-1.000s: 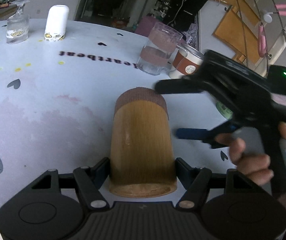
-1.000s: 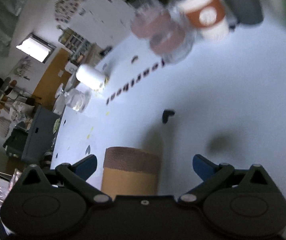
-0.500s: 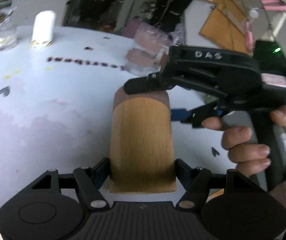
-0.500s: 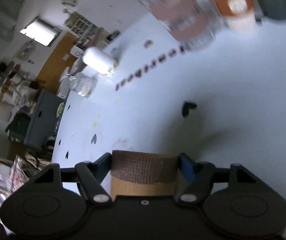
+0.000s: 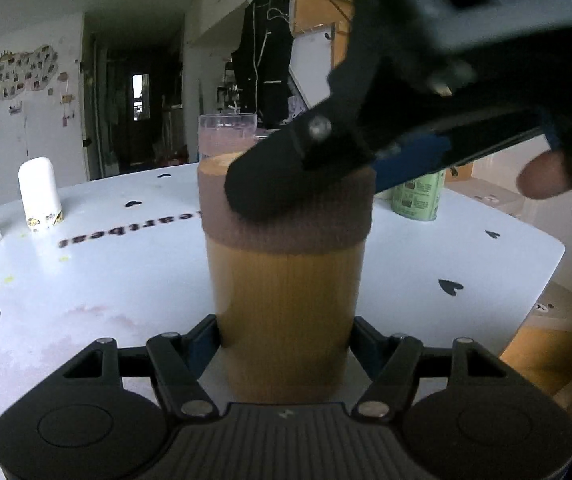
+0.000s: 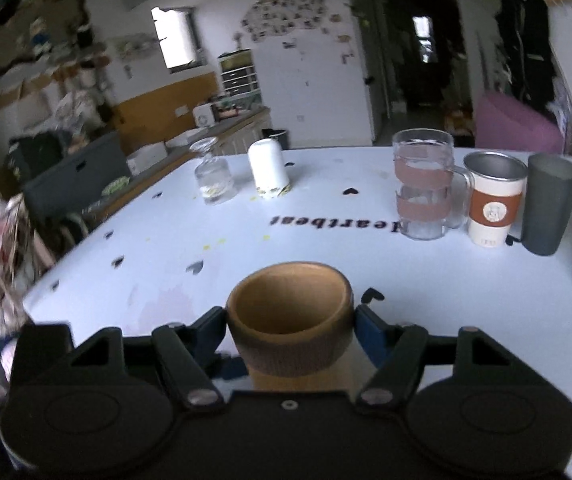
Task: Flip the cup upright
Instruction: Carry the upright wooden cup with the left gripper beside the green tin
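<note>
The left gripper (image 5: 286,344) pinches the tan wooden cup with a brown ribbed band (image 5: 286,276) low, its base hidden. The cup stands mouth-up on the white worktop (image 5: 86,276); the right gripper (image 6: 289,328) clamps its band, blurred overhead.

1. The left gripper (image 5: 286,344) sits low, its fingers (image 5: 205,344) closed against both sides of the cup (image 5: 286,296) near its base.
2. The right gripper (image 6: 289,332) is clamped on the cup's brown band, one finger (image 6: 369,330) on each side just below the rim.
3. Seen from the left wrist, the right gripper reaches in from the upper right, tilted down.
4. The right hand (image 5: 557,188) wraps its handle at the right edge.
</note>
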